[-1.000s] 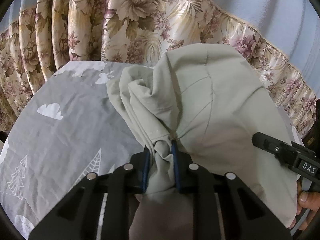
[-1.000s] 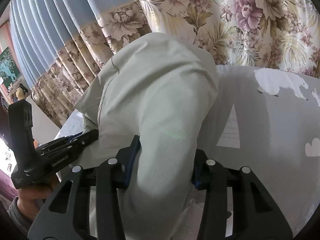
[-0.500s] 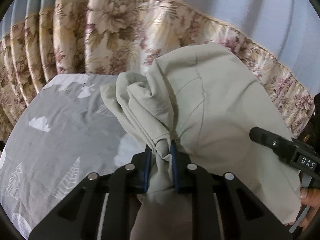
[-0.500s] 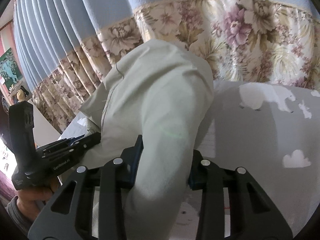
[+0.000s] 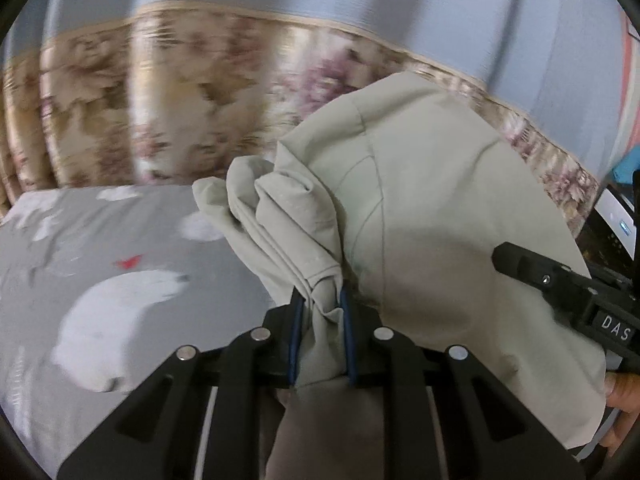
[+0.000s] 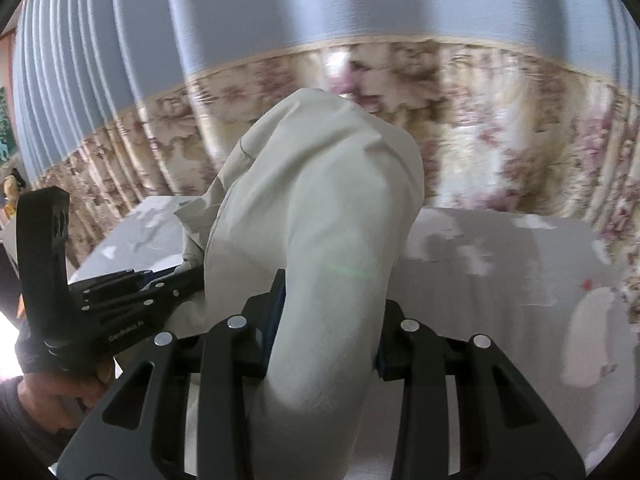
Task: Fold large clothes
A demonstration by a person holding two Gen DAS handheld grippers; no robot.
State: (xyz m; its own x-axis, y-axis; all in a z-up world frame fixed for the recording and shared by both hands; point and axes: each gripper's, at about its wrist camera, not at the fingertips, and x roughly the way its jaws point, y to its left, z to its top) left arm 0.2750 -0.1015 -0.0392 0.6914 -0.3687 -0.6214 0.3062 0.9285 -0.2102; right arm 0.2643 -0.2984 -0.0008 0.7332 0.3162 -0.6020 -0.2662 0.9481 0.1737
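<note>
A large pale grey-green garment [image 5: 420,216] is held up off the bed between both grippers. My left gripper [image 5: 320,308] is shut on a bunched edge of it; the fabric drapes over and to the right. My right gripper [image 6: 328,300] is shut on a thick fold of the same garment [image 6: 320,208], which bulges up between its fingers. The right gripper's body [image 5: 568,292] shows at the right of the left wrist view. The left gripper's body [image 6: 104,296] shows at the left of the right wrist view.
A grey bed sheet [image 5: 100,272] with white polar bears and clouds lies below; it also shows in the right wrist view [image 6: 500,280]. Blue curtains with a floral band [image 5: 192,112] hang close behind the bed. Dark equipment [image 5: 612,232] sits at the far right.
Both grippers have lifted and tilted upward with the garment; more curtain and less bed shows. The background is motion-blurred. Both grips are unchanged.
</note>
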